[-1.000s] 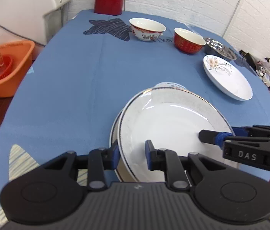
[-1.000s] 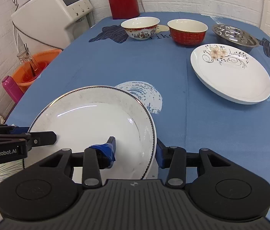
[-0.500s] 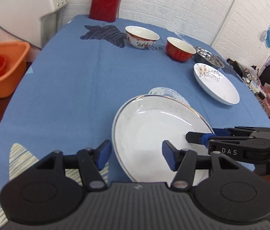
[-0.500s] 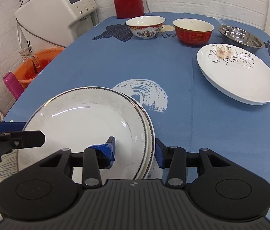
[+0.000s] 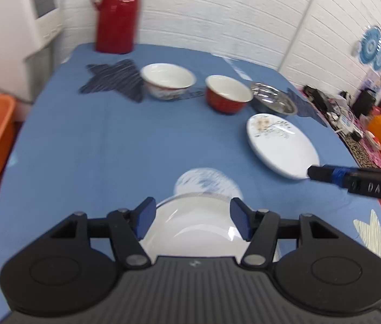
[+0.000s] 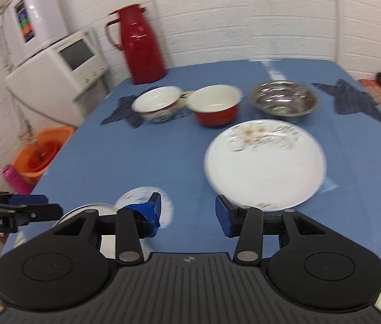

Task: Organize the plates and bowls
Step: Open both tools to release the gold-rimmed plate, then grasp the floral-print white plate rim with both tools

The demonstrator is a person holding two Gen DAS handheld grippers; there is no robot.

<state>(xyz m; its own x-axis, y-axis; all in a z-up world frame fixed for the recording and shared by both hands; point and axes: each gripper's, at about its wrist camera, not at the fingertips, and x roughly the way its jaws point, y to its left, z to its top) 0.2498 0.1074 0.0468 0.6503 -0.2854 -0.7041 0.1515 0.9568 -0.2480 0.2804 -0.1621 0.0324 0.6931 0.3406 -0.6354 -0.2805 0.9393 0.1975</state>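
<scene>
Both your grippers have let go of the stacked white plates (image 5: pixel 196 226) since a second ago, when each clamped the rim; half a second back the left had already spread, the right still pinching. Now your left gripper (image 5: pixel 190 220) hangs with fingers apart above the stack, which rests on the blue tablecloth (image 5: pixel 87 145) directly below and between its blue pads (image 5: pixel 144 216). Your right gripper (image 6: pixel 187 213) is spread too and empty, the stack now at its lower left (image 6: pixel 87 210), with the flowered plate (image 6: pixel 266 167) just ahead of its fingers. Behind that stand the patterned white bowl (image 6: pixel 158 105), the red bowl (image 6: pixel 216 108) and the steel bowl (image 6: pixel 283 101) in a row, the red thermos (image 6: pixel 139 46) at the table's far edge. Both views are motion-blurred.
</scene>
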